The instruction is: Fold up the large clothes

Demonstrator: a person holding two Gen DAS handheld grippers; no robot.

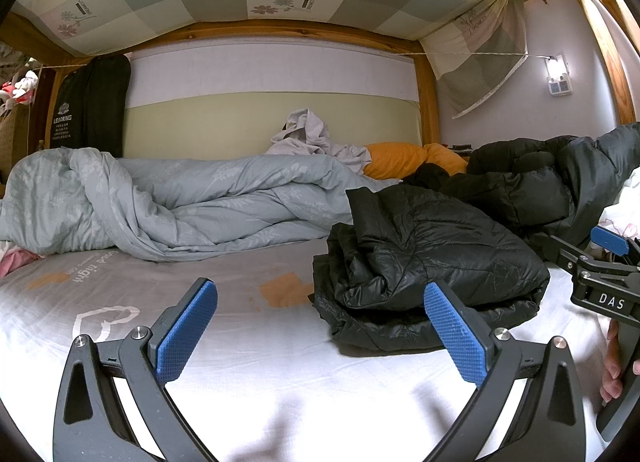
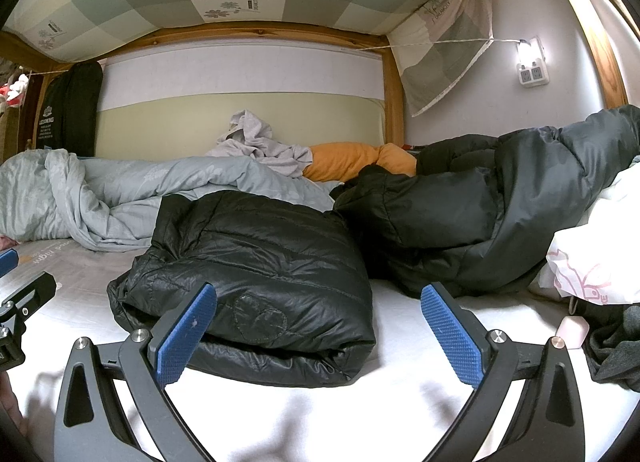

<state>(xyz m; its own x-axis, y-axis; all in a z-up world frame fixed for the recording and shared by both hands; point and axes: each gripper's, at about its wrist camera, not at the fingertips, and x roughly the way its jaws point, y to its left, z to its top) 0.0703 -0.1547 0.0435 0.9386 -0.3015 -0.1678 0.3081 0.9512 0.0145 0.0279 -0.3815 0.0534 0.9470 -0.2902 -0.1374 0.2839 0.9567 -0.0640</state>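
Note:
A black quilted puffer jacket (image 1: pixel 424 258) lies folded in a thick bundle on the white bed sheet (image 1: pixel 280 362); it also shows in the right wrist view (image 2: pixel 256 274). My left gripper (image 1: pixel 320 326) is open and empty, just in front of and left of the bundle. My right gripper (image 2: pixel 320 330) is open and empty, right in front of the bundle, its left fingertip (image 2: pixel 188 330) over the jacket's front edge. The right gripper also shows at the right edge of the left wrist view (image 1: pixel 600 282). A second dark puffer coat (image 2: pixel 500 197) lies unfolded behind, to the right.
A crumpled light blue duvet (image 1: pixel 160 201) lies along the back left. An orange pillow (image 2: pixel 352 159) and a grey garment (image 2: pixel 260 141) sit by the headboard. A white bag (image 2: pixel 588 262), a small pink box (image 2: pixel 574 330) and dark cloth (image 2: pixel 616 346) lie at the right.

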